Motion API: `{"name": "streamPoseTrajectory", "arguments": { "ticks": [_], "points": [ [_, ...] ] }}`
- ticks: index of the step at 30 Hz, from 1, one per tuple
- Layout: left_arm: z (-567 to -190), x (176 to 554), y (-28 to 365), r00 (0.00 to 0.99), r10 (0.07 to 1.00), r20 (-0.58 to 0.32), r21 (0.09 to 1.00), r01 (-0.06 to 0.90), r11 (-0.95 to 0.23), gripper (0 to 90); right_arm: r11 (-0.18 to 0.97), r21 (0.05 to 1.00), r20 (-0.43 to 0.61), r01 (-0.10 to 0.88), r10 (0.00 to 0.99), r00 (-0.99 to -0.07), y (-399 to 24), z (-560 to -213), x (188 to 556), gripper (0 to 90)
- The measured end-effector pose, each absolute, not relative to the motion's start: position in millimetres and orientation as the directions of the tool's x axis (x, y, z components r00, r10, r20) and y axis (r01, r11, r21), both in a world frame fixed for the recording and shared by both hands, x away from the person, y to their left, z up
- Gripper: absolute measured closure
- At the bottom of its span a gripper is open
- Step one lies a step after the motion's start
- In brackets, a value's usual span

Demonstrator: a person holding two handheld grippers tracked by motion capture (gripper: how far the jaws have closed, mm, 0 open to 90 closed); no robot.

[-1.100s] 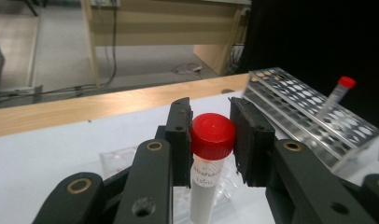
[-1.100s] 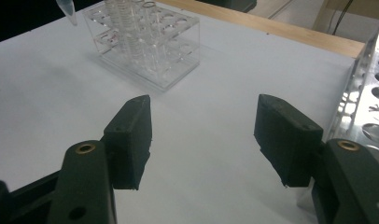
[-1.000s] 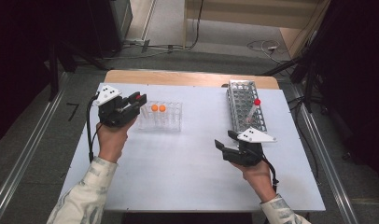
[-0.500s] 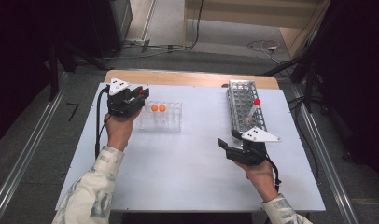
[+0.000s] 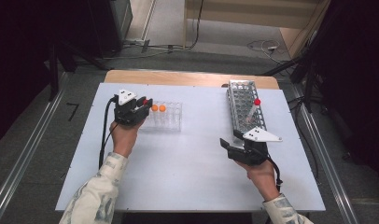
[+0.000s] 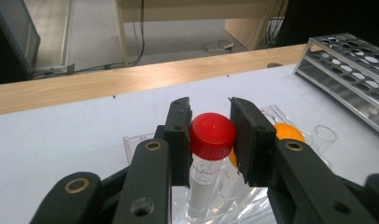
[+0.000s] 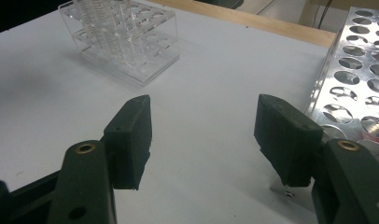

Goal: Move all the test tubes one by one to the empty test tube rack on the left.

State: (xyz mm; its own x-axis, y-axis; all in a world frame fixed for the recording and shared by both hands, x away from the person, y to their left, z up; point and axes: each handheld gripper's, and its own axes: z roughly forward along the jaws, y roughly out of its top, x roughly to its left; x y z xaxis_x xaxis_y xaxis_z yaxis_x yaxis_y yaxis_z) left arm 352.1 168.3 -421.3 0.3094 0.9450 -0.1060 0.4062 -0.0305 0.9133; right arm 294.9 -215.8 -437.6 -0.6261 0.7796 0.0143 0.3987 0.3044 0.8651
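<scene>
My left gripper has its jaws closed on the red cap of a tube, one pad on each side of the cap, and the clear tube body hangs upright below into the clear plastic rack. In the high view, that rack sits on the left half of the white table, and the red cap shows at the rack's left end, just beside two orange-capped tubes standing in it. My right gripper holds nothing: its jaws stand wide apart over bare table, with only the white surface between the pads. It rests near the front end of the metal rack, which runs lengthwise on the right side of the table. Another red-capped tube leans tilted in that metal rack, well apart from the one I am gripping.
</scene>
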Motion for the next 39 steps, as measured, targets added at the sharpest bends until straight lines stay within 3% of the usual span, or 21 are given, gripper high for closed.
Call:
{"name": "streamPoseTrajectory", "arguments": {
  "ticks": [8, 10, 20, 29, 39],
  "points": [
    [-415.6, 344.4, 169.4, 0.312, 0.941, -0.132, 0.922, 0.387, 0.001, 56.9, 0.274, 0.874, 0.013, 0.403, 0.814, -0.581, -224.5, -436.0, 298.7, 34.8],
    [-415.6, 340.7, 167.7, 0.301, 0.942, -0.147, 0.920, 0.391, 0.019, 49.7, 0.272, 0.875, 0.001, 0.402, 0.828, -0.561, -227.5, -436.2, 301.9, 34.8],
    [-416.7, 312.0, 157.9, 0.360, 0.916, -0.179, 0.922, 0.385, 0.029, 31.9, 0.158, 0.887, 0.015, 0.433, 0.929, -0.370, -243.9, -439.8, 332.8, 35.3],
    [-415.5, 302.6, 166.1, 0.368, 0.912, -0.180, 0.927, 0.373, 0.033, 31.8, 0.116, 0.881, 0.011, 0.458, 0.964, -0.266, -261.3, -437.3, 374.2, 39.8],
    [-415.9, 301.9, 163.6, 0.386, 0.905, -0.179, 0.928, 0.372, 0.024, 31.9, 0.136, 0.853, -0.013, 0.504, 0.971, -0.239, -262.0, -438.6, 403.2, 48.9]
  ]
}}
